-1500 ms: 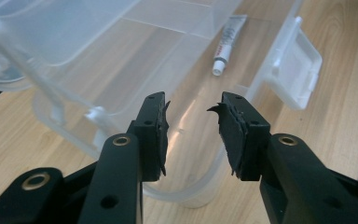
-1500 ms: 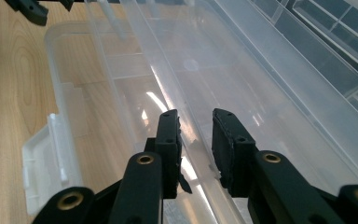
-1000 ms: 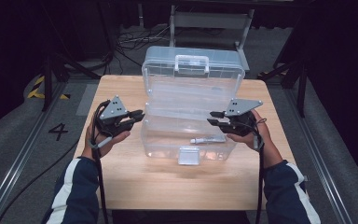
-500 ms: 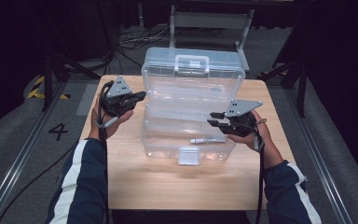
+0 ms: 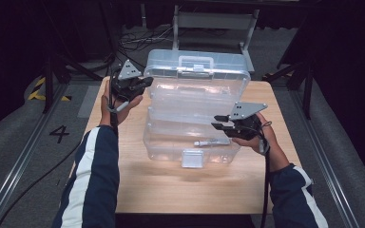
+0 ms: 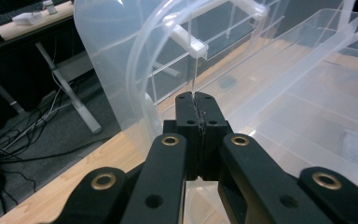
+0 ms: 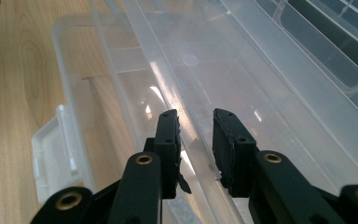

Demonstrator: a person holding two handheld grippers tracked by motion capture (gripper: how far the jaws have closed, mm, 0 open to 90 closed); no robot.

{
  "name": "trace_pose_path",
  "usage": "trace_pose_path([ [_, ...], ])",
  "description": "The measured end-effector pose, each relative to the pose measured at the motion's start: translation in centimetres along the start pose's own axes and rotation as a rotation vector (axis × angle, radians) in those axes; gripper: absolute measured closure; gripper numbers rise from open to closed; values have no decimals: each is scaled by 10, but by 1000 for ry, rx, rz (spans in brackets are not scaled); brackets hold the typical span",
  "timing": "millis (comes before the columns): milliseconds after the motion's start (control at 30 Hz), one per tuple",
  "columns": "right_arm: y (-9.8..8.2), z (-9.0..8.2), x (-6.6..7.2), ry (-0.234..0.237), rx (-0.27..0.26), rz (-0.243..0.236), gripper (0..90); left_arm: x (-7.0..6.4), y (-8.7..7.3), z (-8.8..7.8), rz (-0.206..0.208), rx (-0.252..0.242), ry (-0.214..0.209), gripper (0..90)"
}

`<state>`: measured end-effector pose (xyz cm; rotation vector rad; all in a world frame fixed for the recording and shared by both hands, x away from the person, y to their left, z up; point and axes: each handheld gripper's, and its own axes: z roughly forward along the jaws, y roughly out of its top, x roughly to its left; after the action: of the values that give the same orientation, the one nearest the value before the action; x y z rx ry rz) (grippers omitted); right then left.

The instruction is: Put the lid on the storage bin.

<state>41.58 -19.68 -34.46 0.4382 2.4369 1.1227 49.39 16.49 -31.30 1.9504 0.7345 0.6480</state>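
Observation:
A clear plastic box stands open on the wooden table (image 5: 138, 190), its base (image 5: 171, 142) toward me and its lid (image 5: 199, 80) upright behind it, with the carry handle (image 5: 194, 61) on top. My left gripper (image 5: 145, 81) is shut on the lid's thin left edge (image 6: 121, 56); both pads of the left gripper (image 6: 196, 100) meet on the clear plastic. My right gripper (image 5: 218, 122) is at the base's right side. The right gripper (image 7: 196, 130) has its jaws on either side of the base's clear rim (image 7: 186, 116) and grips it. A small tube (image 5: 211, 141) lies inside the base.
The box's front latch (image 5: 192, 159) hangs open toward me over the table; it is the latch (image 7: 51, 154) at the left in the right gripper view. A metal stand (image 5: 214, 21) and cables lie behind the table. Dark floor with rails flanks both sides.
My left hand has moved away from me and upward along the box's left side, up to the lid's edge. The right hand and the box have stayed where they were.

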Motion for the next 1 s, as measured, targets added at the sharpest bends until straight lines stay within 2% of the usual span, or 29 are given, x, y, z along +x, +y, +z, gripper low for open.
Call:
trace_pose_path([
  [133,0,0,0,4,7,-4,724,2,2,2,-17,-7,2,898],
  [167,0,-1,1,3,10,-8,724,3,2,3,-22,-8,-8,898],
  [300,0,-1,1,0,18,-13,724,2,3,2,-19,-17,-3,895],
  [367,0,-1,2,-1,21,-17,724,1,3,0,-27,-23,-15,894],
  [767,-1,-5,4,19,55,-21,744,-7,3,-3,20,-11,-29,887],
  [1000,-1,-11,5,8,54,-25,752,-10,0,-6,32,-3,-31,881],
])
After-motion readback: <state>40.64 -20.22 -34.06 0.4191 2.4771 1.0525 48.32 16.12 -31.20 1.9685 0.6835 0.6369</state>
